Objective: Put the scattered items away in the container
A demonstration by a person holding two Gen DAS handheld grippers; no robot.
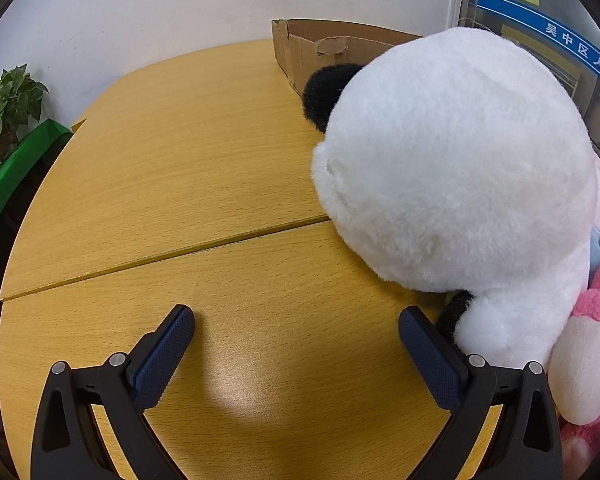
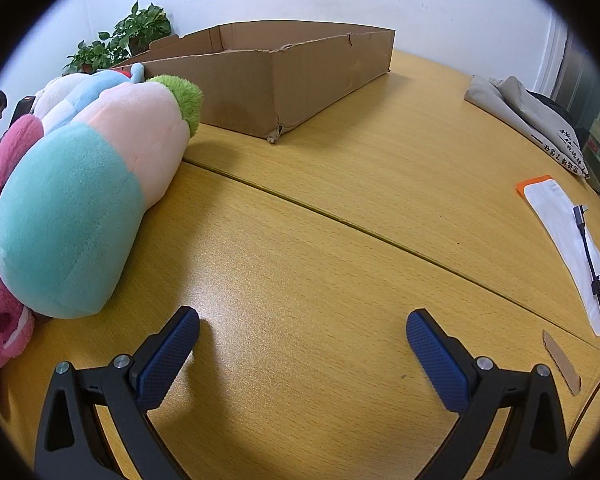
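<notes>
Progress looks like zero: cardboard box (image 2: 276, 80) far ahead of the right gripper (image 2: 302, 334) shows nothing inside from here, plush toys piled on the bench (image 2: 340, 280). Both grippers hover low, fingers spread wide, holding nothing. Panda plush (image 1: 456, 168) sits just right of the left gripper (image 1: 296, 330), nearly touching its right finger; pastel plush (image 2: 84, 208) lies left of the right gripper.

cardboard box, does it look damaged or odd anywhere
Yes. The cardboard box is worn: in the right wrist view its near corner is split at the bottom, and the top rim is torn and uneven. In the left wrist view a ragged tear shows on its near wall. Whether anything is inside cannot be seen.
</notes>
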